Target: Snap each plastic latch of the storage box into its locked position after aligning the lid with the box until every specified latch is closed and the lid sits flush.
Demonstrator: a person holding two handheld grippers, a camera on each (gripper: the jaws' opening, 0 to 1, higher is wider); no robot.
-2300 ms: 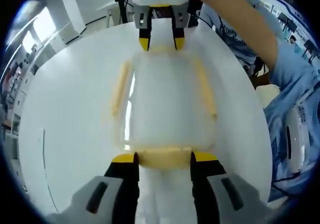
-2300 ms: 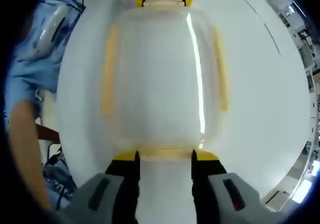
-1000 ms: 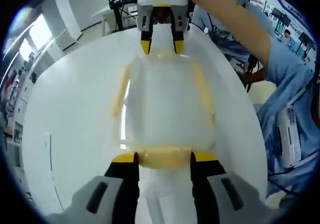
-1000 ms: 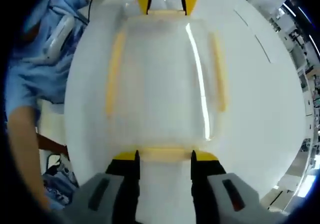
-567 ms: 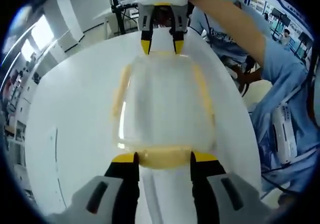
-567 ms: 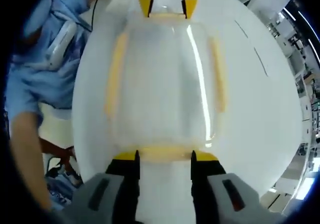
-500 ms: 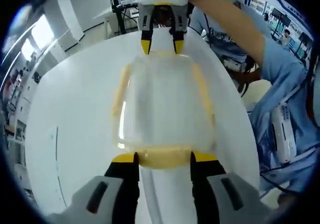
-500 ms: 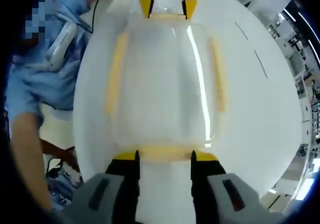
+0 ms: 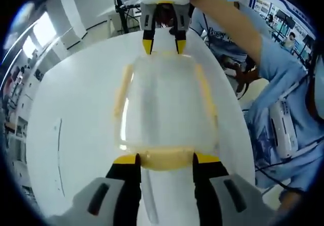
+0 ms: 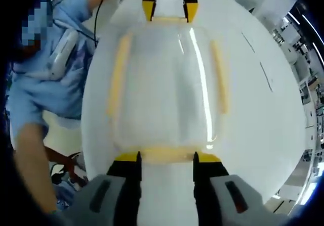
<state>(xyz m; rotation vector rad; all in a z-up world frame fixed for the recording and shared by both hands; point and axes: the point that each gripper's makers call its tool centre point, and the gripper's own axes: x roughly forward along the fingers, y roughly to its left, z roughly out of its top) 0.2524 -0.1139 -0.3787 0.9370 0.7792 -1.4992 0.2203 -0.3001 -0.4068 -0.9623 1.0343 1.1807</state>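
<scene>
A translucent storage box (image 9: pixel 162 104) with its lid on is held between both grippers, above the white table (image 9: pixel 71 120). Yellow latches run along its long sides (image 9: pixel 121 92) (image 9: pixel 205 97). My left gripper (image 9: pixel 165 158) is shut on the near yellow end latch (image 9: pixel 167 162), one jaw at each end of it. At the far end, the right gripper (image 9: pixel 162 46) grips the opposite latch. In the right gripper view the same box (image 10: pixel 162 84) lies ahead, my right gripper (image 10: pixel 166 157) is shut on its near latch (image 10: pixel 167 154), and the left gripper (image 10: pixel 168 12) holds the far end.
The round white table (image 10: pixel 263 104) lies below the box. A person in a blue shirt (image 9: pixel 283 94) stands at its edge, also seen as a sleeve and arm (image 10: pixel 50 79). Office furniture and windows (image 9: pixel 35 34) lie beyond the table.
The box stays fixed between both grippers while the table beneath looks smaller and shifts, so box and grippers have moved together, apparently upward. Grips have not changed.
</scene>
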